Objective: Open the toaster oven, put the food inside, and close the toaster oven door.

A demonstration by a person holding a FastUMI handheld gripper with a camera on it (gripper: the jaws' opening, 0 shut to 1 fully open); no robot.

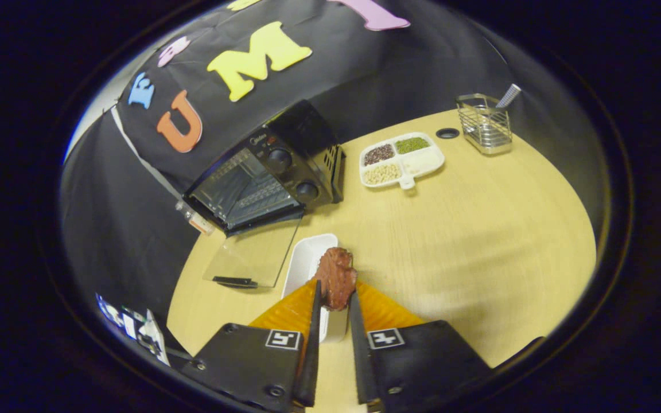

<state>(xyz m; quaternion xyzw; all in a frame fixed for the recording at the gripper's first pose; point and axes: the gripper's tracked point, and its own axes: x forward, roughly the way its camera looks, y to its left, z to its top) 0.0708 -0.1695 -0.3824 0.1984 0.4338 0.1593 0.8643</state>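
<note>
Tool (335, 298) grips meat (336, 278) above white tray (307, 261), oven door (253, 258) open.

Staged test booth: cloth backdrop (135, 229), wooden table (479, 241), toaster oven (267, 172), sectioned sample tray (402, 160).

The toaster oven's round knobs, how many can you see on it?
2, both on the toaster oven panel right of its open door: upper knob, lower knob. More may be hidden. The tool grips the food.
</note>
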